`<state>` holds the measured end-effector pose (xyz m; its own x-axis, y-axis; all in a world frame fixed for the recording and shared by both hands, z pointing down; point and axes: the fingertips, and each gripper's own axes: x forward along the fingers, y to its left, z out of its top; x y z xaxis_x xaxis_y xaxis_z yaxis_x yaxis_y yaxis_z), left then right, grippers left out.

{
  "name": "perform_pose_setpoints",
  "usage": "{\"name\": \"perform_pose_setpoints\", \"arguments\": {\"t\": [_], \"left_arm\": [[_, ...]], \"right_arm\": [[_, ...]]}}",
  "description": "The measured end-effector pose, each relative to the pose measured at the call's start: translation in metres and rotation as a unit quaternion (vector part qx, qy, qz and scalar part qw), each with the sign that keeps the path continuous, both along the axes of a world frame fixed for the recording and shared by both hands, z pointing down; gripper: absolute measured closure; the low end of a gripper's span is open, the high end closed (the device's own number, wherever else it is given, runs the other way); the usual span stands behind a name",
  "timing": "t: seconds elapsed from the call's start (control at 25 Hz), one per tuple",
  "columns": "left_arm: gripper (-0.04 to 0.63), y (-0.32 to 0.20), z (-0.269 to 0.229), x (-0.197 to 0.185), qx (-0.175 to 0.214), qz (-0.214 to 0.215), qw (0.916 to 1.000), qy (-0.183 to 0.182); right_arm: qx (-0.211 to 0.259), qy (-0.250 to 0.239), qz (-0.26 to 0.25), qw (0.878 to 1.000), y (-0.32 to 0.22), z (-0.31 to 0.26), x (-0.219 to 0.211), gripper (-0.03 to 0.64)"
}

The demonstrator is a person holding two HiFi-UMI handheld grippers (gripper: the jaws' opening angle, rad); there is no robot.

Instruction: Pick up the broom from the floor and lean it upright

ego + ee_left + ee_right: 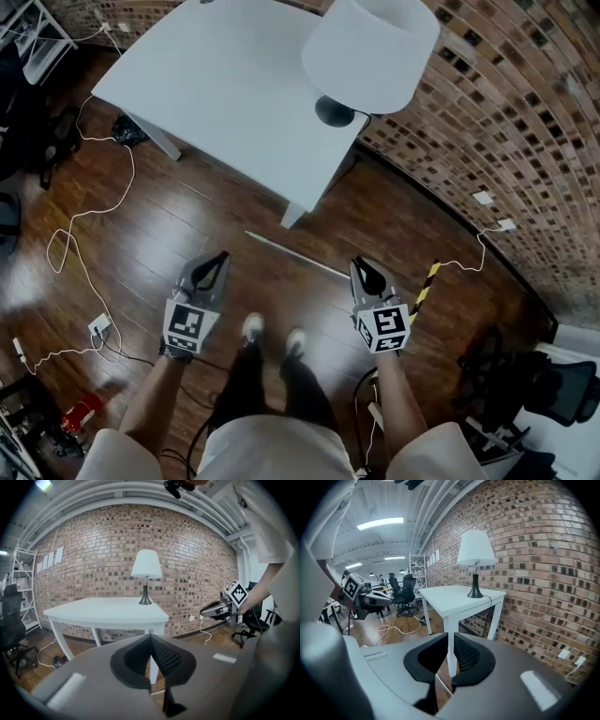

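**Pre-Grasp Status: Broom on Floor, Both Grippers Empty**

**Task object.** The broom (298, 256) lies flat on the wooden floor (187, 234) and has not been lifted. Its thin pale pole runs diagonally from near the foot of the table leg (292, 216) toward the right gripper (363, 266), whose tip covers the far end in the head view. A yellow-and-black striped piece (425, 284) beyond that gripper may belong to the broom, but the view is too poor to confirm this. The broom head cannot be located.

**Gripper state.** The left gripper (221, 257) is clenched: its own view shows the jaw tips meeting with nothing between them. The right gripper is released to a narrow slit, through which only the table leg and floor show, and it grasps nothing. Both hang ahead of the person's shoes (252, 328), with the pole between them.

**Hazards from this point.**
1. Narrow or closed jaws. A tip lowered in this state is likely to land on the pole and roll it across the smooth boards rather than straddle it.
2. Off-balance grip. A hold near one end lets the long pole swing, and the white table (216, 84) and the lamp (370, 52) stand within the probable arc.
3. Slipping lean. On polished wood the foot of an upright broom may slide away from the brick wall (506, 141).
4. Loose white cable (84, 253). It lies on the floor left of the shoes and could snag a foot.
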<state>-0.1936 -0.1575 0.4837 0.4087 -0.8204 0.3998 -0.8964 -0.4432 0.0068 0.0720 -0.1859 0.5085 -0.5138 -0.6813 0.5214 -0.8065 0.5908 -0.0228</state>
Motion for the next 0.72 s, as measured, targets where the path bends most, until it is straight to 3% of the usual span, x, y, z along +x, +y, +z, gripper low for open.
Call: {"name": "perform_pose_setpoints", "arguments": {"t": [0.36, 0.72], "left_arm": [[0.595, -0.007, 0.130, -0.029, -0.033, 0.011, 0.9989, -0.030], [0.594, -0.001, 0.261, -0.044, -0.053, -0.007, 0.9983, -0.024]], "right_arm": [[-0.054, 0.014, -0.011, 0.998, -0.001, 0.151, -0.018, 0.581], [-0.094, 0.040, -0.064, 0.993, 0.007, 0.314, -0.043, 0.565]]}}
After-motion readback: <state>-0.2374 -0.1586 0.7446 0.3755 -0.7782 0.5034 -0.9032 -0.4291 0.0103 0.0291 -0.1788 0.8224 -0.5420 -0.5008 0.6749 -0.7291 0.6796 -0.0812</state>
